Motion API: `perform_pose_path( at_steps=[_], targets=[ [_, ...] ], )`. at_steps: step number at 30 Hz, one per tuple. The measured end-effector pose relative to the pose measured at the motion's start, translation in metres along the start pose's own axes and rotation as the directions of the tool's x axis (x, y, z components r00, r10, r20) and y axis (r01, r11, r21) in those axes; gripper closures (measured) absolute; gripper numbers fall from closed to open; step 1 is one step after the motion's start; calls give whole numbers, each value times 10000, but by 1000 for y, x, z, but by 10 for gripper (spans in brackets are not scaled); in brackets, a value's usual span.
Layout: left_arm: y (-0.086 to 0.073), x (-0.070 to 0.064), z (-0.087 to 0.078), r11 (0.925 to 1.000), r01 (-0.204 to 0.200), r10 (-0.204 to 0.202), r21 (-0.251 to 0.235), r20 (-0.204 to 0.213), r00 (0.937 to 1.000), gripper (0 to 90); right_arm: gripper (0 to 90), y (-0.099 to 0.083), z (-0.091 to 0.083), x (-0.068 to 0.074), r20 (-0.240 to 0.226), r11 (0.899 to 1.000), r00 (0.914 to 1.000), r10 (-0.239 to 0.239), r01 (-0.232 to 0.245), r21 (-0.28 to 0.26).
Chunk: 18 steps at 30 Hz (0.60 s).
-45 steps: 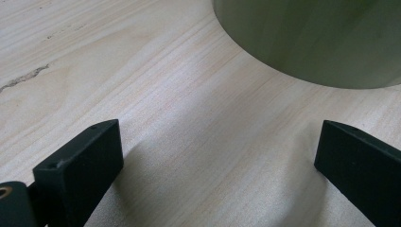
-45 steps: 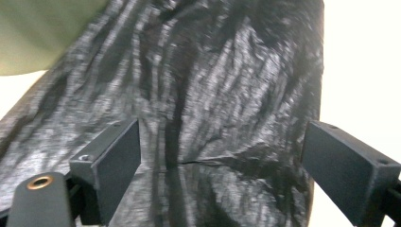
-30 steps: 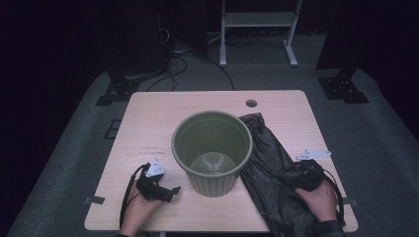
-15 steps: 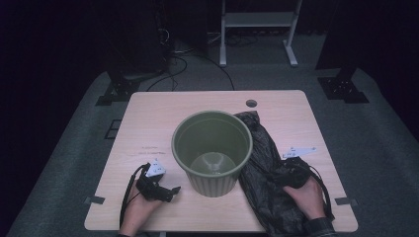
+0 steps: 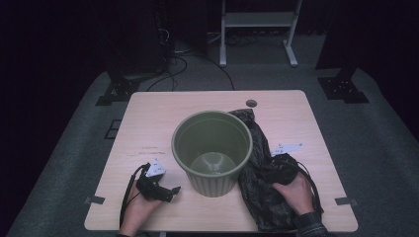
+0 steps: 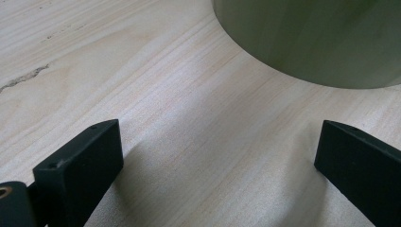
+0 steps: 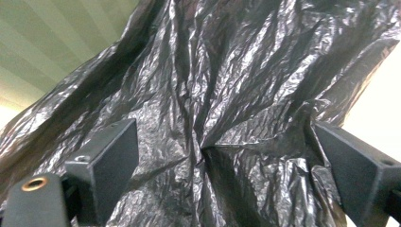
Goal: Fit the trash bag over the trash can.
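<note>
Centrally on the wooden table [image 5: 148, 113] stands an olive green bin [image 5: 212, 150], upright and with nothing visible inside, and everything else is placed around it. To the bin's right a crumpled black plastic bag [image 5: 259, 197] lies on the tabletop, its inner edge running along the bin's wall from behind the rim down toward the table's near edge. The right gripper [image 5: 282, 167] rests on this bag just right of the bin; in the right gripper view its jaws are spread wide, with the wrinkled film [image 7: 222, 118] bunched between them and the bin's ribbed wall [image 7: 52, 42] showing at upper left. The left gripper [image 5: 165, 189] lies on bare wood just left of the bin's base, apart from it; in the left gripper view its jaws stand wide apart over the wood grain, gripping nothing, with the bin's base [image 6: 312, 42] just ahead
</note>
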<state>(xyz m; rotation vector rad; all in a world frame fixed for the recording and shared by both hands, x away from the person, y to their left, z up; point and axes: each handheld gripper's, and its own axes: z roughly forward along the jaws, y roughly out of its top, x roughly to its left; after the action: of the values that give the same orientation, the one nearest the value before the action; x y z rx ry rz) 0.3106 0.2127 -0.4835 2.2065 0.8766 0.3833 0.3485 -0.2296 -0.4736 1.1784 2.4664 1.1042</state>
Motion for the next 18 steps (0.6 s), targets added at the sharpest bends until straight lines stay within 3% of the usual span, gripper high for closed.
perform_pose_path(
  at_steps=[18],
  targets=[
    [0, 0, 0, 10000, -1, 1, 0, 2, 10000, 5, 106, 18, 26, 23, -249, 9990, 9989, -407, 411, 158]
  ],
)
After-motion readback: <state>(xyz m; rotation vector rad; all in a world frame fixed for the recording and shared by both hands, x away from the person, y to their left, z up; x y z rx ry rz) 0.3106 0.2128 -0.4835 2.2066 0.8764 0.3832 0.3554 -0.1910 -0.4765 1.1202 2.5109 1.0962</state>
